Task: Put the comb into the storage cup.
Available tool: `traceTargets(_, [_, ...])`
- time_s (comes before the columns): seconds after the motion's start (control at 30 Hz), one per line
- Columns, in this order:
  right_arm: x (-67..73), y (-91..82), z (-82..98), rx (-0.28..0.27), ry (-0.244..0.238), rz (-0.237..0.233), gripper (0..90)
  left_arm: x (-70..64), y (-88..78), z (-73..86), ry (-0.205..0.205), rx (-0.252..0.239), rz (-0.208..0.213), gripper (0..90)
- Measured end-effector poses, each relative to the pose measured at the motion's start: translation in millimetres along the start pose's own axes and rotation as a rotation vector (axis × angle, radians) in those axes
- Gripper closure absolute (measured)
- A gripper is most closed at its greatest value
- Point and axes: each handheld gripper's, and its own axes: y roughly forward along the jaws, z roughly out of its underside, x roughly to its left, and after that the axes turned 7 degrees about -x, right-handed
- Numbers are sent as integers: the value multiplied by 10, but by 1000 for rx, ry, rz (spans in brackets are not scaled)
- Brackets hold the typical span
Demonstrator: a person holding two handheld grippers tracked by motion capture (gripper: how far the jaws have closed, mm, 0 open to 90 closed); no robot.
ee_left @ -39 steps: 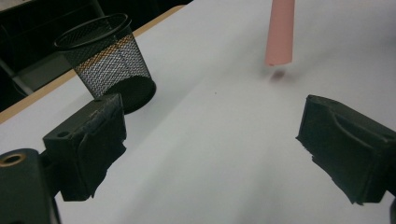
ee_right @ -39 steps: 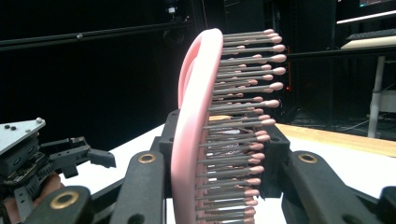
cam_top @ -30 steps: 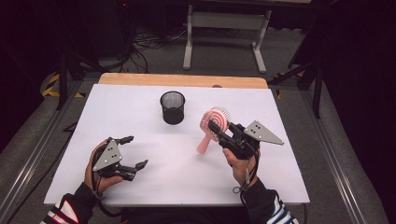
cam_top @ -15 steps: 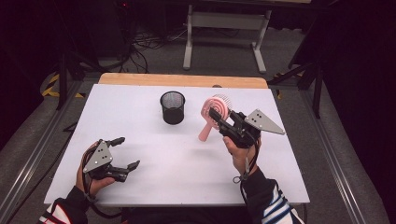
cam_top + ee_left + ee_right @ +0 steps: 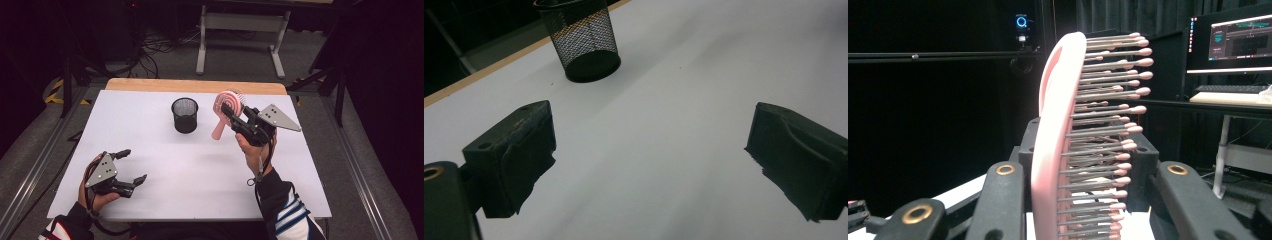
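A pink hairbrush (image 5: 226, 106) with a round bristled head hangs in the air over the table's far right part, handle slanting down. My right gripper (image 5: 231, 114) is shut on it just below the head. In the right gripper view the pink hairbrush (image 5: 1055, 150) stands upright between the jaws, its bristles facing right, with my right gripper (image 5: 1088, 155) clamped around it. A black mesh cup (image 5: 185, 115) stands upright left of the brush, apart from it. My left gripper (image 5: 133, 165) rests low near the front left edge, open and holding nothing. The left gripper (image 5: 649, 150) faces the mesh cup (image 5: 584, 42).
The white table top (image 5: 200, 170) has a wooden strip (image 5: 195, 86) along its far edge. Beyond it stand a metal stand, cables and a dark floor. A lit monitor (image 5: 1243, 42) and keyboard sit on a desk in the right gripper view.
My right gripper has carried the hairbrush upward and farther from me, so it now hangs higher beside the cup. The left hand has barely shifted.
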Motion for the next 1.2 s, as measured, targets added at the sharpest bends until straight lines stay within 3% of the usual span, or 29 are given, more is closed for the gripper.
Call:
traceTargets(0.23, [-5,133,-64,-14,-12,2,633,-28,36,5,15,9,13,62])
traceTargets(0.63, [-28,294,-128,-28,-38,11,633,-24,32,11,5,1,12,61])
traceTargets(0.87, [1,396,-127,-30,-21,20,633,-25,40,18,0,2,19,60])
traceTargets(1.03, [27,469,-171,-34,-53,-1,633,-19,37,19,-2,1,21,60])
traceTargets(1.2, [58,528,-213,-43,-49,-12,633,-18,41,22,-3,3,24,60])
